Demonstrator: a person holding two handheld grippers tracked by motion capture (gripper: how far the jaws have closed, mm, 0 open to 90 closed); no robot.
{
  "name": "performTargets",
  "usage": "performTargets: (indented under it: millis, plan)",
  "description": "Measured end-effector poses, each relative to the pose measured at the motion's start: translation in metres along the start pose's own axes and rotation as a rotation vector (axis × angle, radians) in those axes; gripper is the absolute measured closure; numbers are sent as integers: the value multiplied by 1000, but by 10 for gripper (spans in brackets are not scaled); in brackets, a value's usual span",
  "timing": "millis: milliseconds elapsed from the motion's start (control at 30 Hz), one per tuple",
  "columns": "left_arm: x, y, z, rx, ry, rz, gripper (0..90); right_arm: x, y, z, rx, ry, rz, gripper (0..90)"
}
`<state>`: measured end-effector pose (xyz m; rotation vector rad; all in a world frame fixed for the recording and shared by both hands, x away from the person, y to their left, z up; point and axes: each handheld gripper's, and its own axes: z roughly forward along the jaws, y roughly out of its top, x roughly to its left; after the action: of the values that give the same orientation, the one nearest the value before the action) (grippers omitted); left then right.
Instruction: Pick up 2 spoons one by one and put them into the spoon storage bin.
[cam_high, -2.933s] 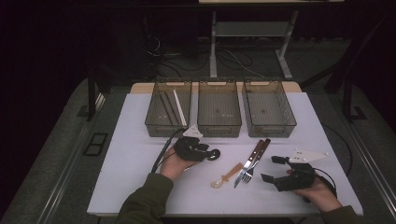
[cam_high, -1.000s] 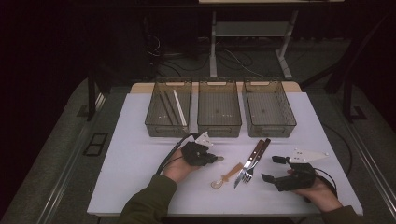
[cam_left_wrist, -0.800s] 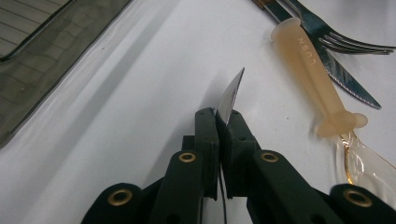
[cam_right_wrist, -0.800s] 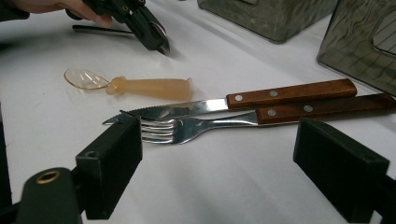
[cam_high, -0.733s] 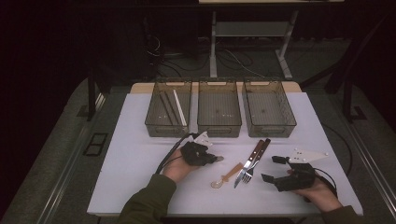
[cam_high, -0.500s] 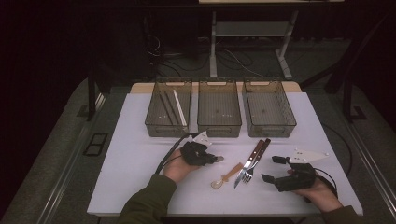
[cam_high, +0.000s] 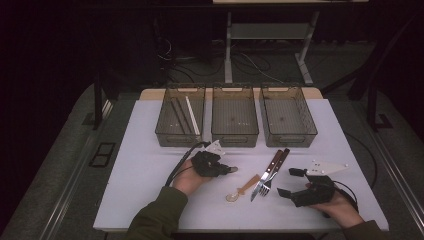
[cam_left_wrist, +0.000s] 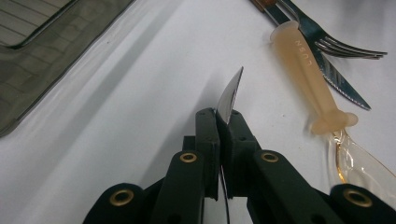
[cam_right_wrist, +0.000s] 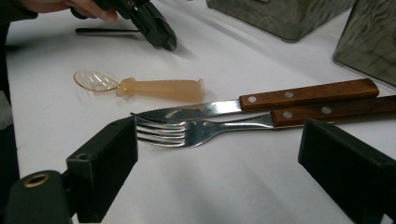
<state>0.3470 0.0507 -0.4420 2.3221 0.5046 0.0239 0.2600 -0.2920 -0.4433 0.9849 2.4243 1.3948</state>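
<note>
My left gripper (cam_left_wrist: 223, 116) is shut on a thin, pointed metal blade (cam_left_wrist: 231, 93) whose tip sticks out past the pads. In the high view the left gripper (cam_high: 225, 168) sits low over the white table, left of a spoon (cam_high: 242, 189) with a translucent amber handle. A wood-handled knife (cam_high: 267, 175) and fork (cam_high: 275, 170) lie side by side right of the spoon. My right gripper (cam_high: 289, 182) rests open just right of them. In the right gripper view the fork (cam_right_wrist: 187, 133) and knife (cam_right_wrist: 210, 109) lie in front of the wide jaws without touching them.
Three smoky clear bins stand in a row at the back: left bin (cam_high: 166, 131) with a white stick and dark sticks, middle bin (cam_high: 235, 137), right bin (cam_high: 287, 140). Cables trail from both grippers. The table's front edge runs just behind both hands.
Since the earliest frame my left gripper has shifted a little toward the spoon. Over the last second neither hand has visibly moved.
</note>
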Motion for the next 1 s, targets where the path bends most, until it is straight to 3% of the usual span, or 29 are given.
performTargets:
  millis: [433, 633, 1000]
  plan:
    - [3, 6, -11, -43, 6, -16, 856, 0, 2, 0, -11, 10, -3, 118]
    - [7, 12, -22, -98, 5, -36, 856, -1, 1, -1, -12, 3, 6, 118]
    - [13, 39, -28, -149, 6, -17, 856, -1, 2, -1, -19, 11, 7, 118]
